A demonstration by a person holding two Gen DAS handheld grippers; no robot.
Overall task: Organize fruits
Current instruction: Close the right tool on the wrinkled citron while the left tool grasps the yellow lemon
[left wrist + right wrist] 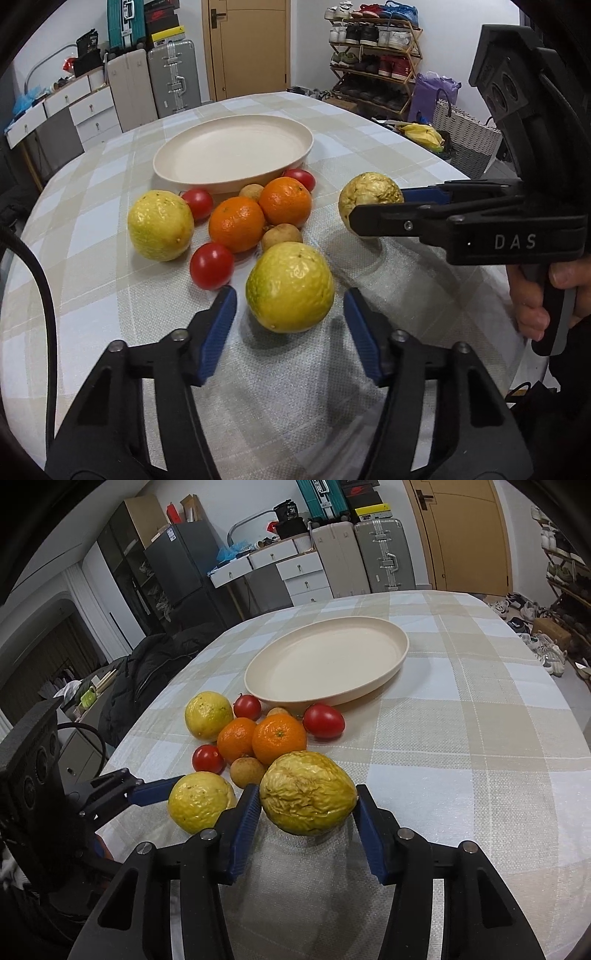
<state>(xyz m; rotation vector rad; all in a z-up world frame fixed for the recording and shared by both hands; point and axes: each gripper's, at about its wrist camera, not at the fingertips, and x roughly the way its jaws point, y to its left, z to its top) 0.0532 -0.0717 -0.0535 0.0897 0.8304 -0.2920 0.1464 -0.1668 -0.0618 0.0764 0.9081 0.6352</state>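
While both our grippers reach among the fruit, the cream plate (400, 642) holds nothing.
Our right gripper (304, 810) pinches the wrinkled yellow fruit (308, 792) between both pads; our left gripper (290, 321) stands part-open around a smoother yellow fruit (290, 288), pads not touching it; both fruits sit near the plate, on the checked cloth (461, 738).

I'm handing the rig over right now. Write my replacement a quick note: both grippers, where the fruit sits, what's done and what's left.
Right gripper: shut on the wrinkled yellow fruit, still low over the tablecloth.
Left gripper: jaws either side of the smooth yellow fruit, small gaps showing at both pads, so not gripped yet.
Cream plate: empty, behind the pile.
Still on the cloth: a third yellow fruit, two oranges, three tomatoes, two small brown fruits.
Done: nothing plated.
Left: probably close the left grip, then carry all fruit to the plate.
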